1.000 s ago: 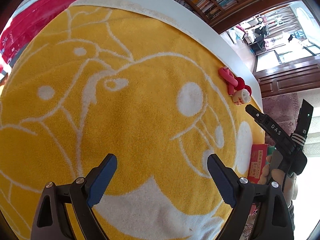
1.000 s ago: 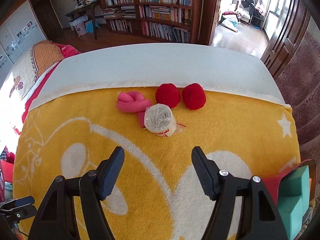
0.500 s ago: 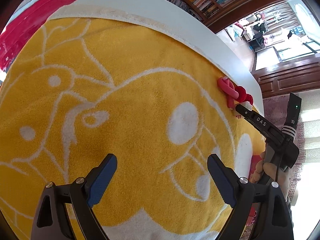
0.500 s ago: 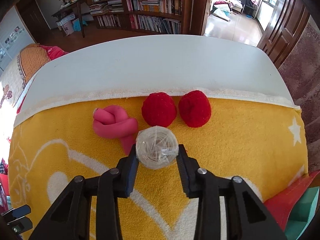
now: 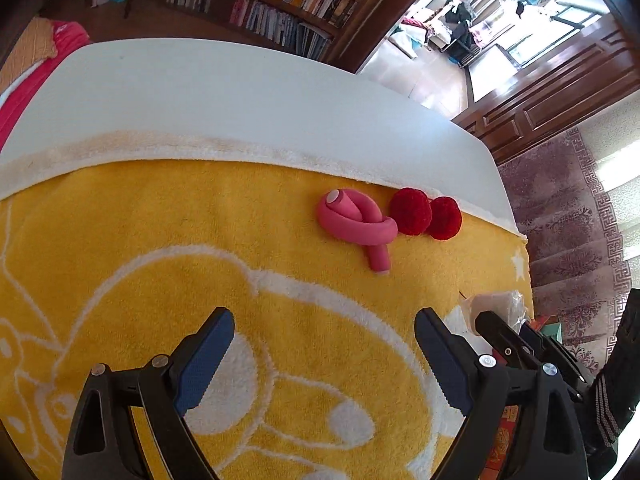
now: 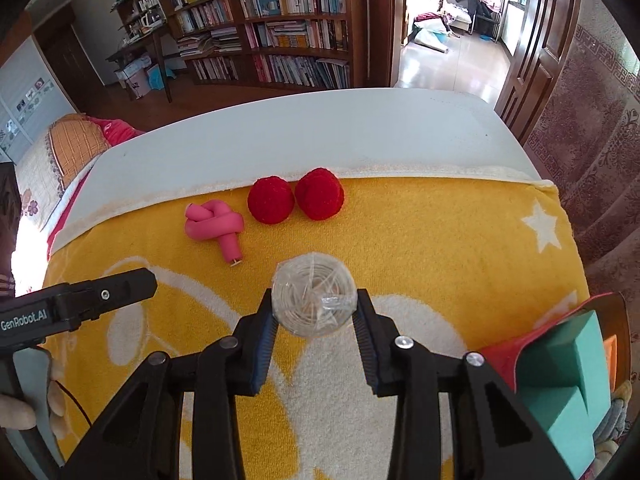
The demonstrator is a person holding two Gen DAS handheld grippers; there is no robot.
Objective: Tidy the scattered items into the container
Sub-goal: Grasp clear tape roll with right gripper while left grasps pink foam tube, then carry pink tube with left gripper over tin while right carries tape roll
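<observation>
The right gripper has its jaws closed on a clear plastic tub of toothpicks, one pad pressing each side of its round body, the transparent end facing the camera. The tub sits clear of the yellow towel below it.

The left gripper stands with its jaws wide apart and nothing between them, only the towel's white line pattern underneath. In the left wrist view the right gripper's black fingers and the crinkled wrap of the tub show at about 4 o'clock from the left jaws, just beside the right-hand blue pad.

Farther out on the towel, at about 11 o'clock from the held tub in the right wrist view, lies a pink foam curler twisted into a knot, one end pointing back toward the camera. At 12 o'clock are two red pompoms, touching each other, near the towel's far white hem. The curler lies just beside the left pompom.

The towel covers the near part of a white counter, whose bare far strip runs beyond the hem.

At 3 to 4 o'clock, at the counter's right edge, a red container stands open with a teal box inside it; what else it holds cannot be made out.
</observation>
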